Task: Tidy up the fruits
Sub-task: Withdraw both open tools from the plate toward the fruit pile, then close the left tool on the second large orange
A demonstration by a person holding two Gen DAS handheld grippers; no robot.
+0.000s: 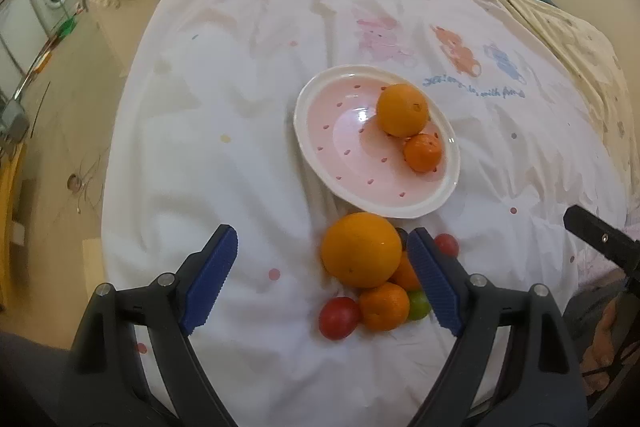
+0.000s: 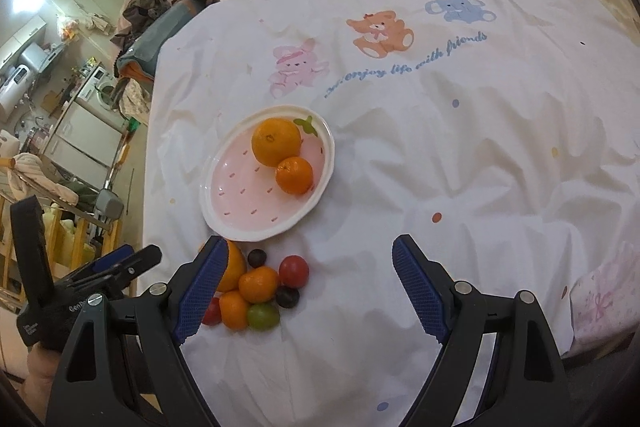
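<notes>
Altogether two oranges (image 2: 276, 142) on plate (image 2: 326, 163), perhaps eight fruits (image 2: 258, 283) beside, both fingers (image 1: 212, 279) wide, empty.

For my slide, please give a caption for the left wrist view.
Open left claw above fruit pile; two oranges on plate.

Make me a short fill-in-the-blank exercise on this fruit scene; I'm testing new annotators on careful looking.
1. The pink plate holds ____ pieces of fruit.
2. Both fruits on the plate are ____ in colour.
3. The single green fruit lies in the pile on the ____, not on the plate.
4. Neither the left gripper nor the right gripper holds anything; the fingers of both are ____.

Missing words: two; orange; bedsheet; open
</notes>
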